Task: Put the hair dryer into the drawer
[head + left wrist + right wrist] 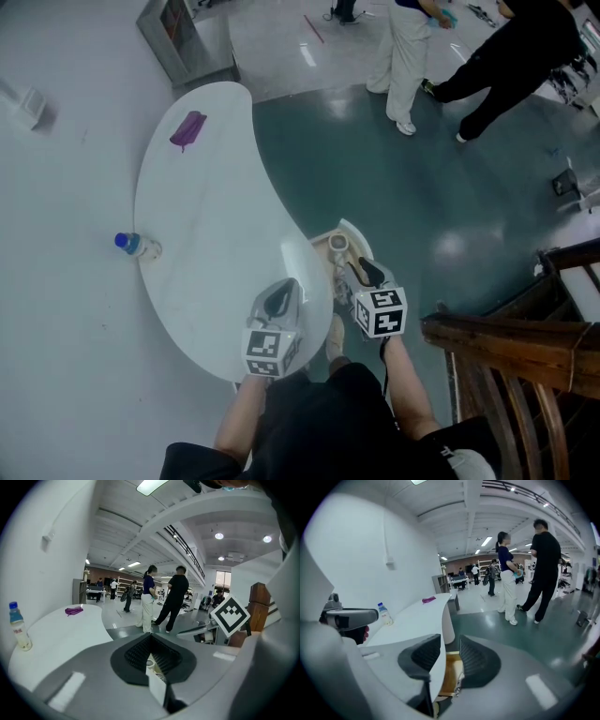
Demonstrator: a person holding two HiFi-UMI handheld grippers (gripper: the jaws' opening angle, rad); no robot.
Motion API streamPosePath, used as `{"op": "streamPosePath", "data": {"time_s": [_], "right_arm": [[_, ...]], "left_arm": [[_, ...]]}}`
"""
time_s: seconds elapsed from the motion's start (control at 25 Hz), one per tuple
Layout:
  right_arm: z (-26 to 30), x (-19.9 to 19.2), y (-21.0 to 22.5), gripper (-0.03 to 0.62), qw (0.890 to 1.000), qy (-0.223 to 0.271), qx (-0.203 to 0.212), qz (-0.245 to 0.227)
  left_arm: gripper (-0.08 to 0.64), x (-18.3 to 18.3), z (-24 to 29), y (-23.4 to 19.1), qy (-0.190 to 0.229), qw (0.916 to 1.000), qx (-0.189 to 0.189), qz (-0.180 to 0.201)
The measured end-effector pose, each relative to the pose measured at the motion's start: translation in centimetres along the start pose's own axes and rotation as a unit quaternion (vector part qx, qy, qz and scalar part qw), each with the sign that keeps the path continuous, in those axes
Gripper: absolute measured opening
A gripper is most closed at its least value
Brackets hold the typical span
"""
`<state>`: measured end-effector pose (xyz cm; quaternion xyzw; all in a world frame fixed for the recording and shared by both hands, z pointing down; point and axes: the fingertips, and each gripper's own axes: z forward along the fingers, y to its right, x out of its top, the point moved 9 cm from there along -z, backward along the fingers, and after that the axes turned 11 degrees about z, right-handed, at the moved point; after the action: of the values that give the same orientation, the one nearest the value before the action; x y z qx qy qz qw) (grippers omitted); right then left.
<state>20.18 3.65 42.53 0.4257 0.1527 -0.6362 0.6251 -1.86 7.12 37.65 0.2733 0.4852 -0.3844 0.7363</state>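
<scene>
The drawer [323, 246] stands open at the right end of the curved white table [211, 216]. A pale hair dryer [338, 245] lies inside it. My right gripper [367, 270] hangs above the drawer with its jaws apart and nothing between them. In the right gripper view the wooden drawer [450, 670] shows through the right gripper [450, 646]. My left gripper [279, 292] hovers over the table's near edge, beside the drawer. In the left gripper view the left gripper [151, 639] has its tips together and holds nothing.
A water bottle [137, 246] stands at the table's left edge and a purple object [187, 129] lies at its far end. Dark wooden furniture [525, 356] is close on my right. Two people [487, 56] stand on the green floor beyond, near a grey cabinet [187, 37].
</scene>
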Motion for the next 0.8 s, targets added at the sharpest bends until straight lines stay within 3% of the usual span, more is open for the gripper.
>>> {"op": "streamPosePath", "data": {"time_s": [0.36,0.8], "right_arm": [[-5.8,2.7,-3.4,0.094,0.995,0.090,0.007,-0.037],[-11.4,3.2,-6.4,0.040,0.985,0.161,0.005,-0.059]], "left_arm": [[0.006,2.9,-2.5,0.1,0.036,0.9990,-0.004,0.026],[0.006,4.2,-6.1,-0.6,0.060,0.9973,-0.002,0.041]]}}
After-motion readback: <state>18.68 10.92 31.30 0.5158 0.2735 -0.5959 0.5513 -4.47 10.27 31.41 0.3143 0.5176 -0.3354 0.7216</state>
